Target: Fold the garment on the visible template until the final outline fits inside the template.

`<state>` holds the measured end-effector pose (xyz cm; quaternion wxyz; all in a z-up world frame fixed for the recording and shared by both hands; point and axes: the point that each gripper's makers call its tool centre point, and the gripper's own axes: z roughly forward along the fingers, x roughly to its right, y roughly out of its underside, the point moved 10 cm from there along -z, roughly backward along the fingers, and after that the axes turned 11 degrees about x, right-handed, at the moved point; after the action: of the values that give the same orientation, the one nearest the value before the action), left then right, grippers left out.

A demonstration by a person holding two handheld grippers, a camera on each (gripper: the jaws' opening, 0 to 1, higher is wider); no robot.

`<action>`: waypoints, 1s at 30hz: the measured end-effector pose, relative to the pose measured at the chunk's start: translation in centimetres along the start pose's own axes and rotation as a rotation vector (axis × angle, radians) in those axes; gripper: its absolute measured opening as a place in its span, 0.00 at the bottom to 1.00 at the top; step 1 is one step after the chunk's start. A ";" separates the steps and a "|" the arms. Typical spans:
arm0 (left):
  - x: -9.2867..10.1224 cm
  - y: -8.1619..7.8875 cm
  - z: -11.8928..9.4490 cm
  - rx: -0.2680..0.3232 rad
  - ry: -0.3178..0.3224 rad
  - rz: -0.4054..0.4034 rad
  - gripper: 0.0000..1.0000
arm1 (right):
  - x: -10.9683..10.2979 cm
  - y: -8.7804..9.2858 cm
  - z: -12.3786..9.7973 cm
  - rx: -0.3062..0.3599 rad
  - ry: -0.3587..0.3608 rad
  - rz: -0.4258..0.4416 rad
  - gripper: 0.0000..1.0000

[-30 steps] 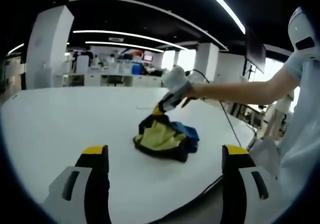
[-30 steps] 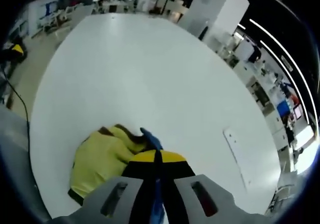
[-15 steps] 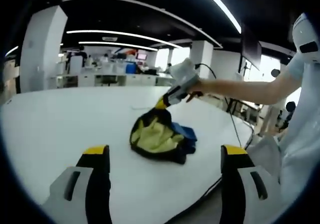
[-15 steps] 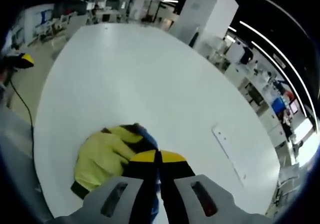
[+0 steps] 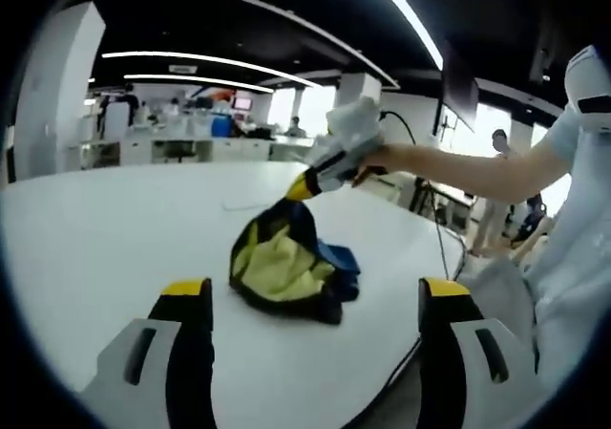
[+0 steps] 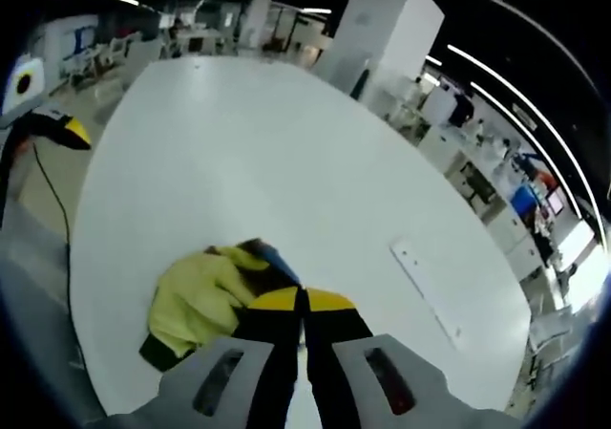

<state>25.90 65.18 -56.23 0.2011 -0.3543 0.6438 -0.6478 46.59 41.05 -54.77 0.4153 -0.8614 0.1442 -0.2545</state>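
Observation:
A crumpled garment (image 5: 284,263), yellow-green inside with dark navy and blue outside, lies on the white table (image 5: 105,219). One corner of it is pulled up off the table by my right gripper (image 5: 304,186), which is shut on it and held by a person's hand. In the right gripper view the garment (image 6: 200,290) bunches below the closed yellow-tipped jaws of my right gripper (image 6: 303,298). My left gripper (image 5: 310,290) stands open near the table's front edge, short of the garment, with nothing between its fingers. I see no template outline.
A thin white strip (image 6: 425,290) lies flat on the table beyond the garment. A black cable (image 6: 52,209) hangs along the table's edge. The person's arm (image 5: 468,166) reaches in from the right. Desks and pillars stand in the background.
My right gripper has lifted the garment's corner higher and slightly left, stretching the cloth upward. The left gripper stays open; its view has shifted a little.

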 end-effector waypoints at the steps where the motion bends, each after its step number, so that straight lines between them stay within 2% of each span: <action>1: -0.1 0.0 0.1 0.001 0.002 -0.004 0.85 | 0.0 0.0 -0.1 0.002 0.003 -0.002 0.01; 4: -0.6 0.1 0.6 0.004 0.010 -0.018 0.84 | 0.2 0.0 -0.8 0.009 0.011 -0.006 0.01; 7: -0.5 0.0 1.3 0.054 0.081 -0.102 0.83 | 0.3 -0.1 -1.2 0.015 0.015 -0.011 0.01; 11: -1.5 0.4 2.3 0.039 0.062 -0.103 0.82 | 0.4 -0.3 -2.3 0.027 0.026 -0.018 0.01; 15: -2.1 0.6 3.2 0.037 0.070 -0.124 0.81 | 0.6 -0.7 -3.0 0.043 0.037 -0.022 0.01; 18: -1.4 0.6 4.1 0.033 0.074 -0.123 0.78 | 0.5 -0.8 -3.7 0.052 0.043 -0.029 0.01; 30: -3.4 1.1 5.8 0.018 0.070 -0.143 0.71 | 0.4 -2.0 -5.9 0.091 0.065 -0.053 0.01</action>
<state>32.13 63.57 -58.42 0.1349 -0.3744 0.6175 -0.6785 43.74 38.31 -49.99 0.4422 -0.8364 0.1229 -0.2995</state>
